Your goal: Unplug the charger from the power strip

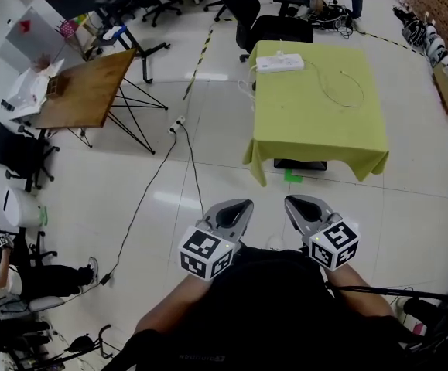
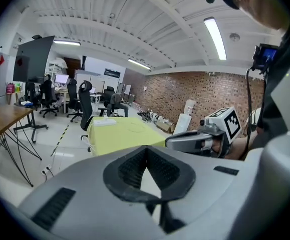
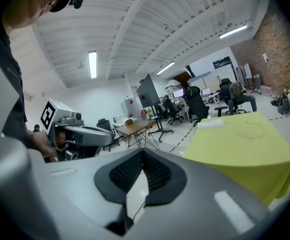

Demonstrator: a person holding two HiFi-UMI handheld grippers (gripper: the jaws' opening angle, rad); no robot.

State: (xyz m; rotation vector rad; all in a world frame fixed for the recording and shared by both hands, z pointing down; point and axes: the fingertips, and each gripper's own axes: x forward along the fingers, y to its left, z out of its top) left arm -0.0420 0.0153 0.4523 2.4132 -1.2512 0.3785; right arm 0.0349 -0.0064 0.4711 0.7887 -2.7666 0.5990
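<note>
Left tongs (image 1: pixel 243 205) and right tongs (image 1: pixel 292 201) held side by side close to person's body, above floor; both closed, tips meeting, nothing between them; worktop (image 1: pixel 316 122) with yellow-green cloth ahead, well apart from both; white power strip (image 1: pixel 280 63) lies at its far left corner; thin white lead (image 1: pixel 347 91) loops from strip across cloth; charger plug itself too small to make out.
</note>
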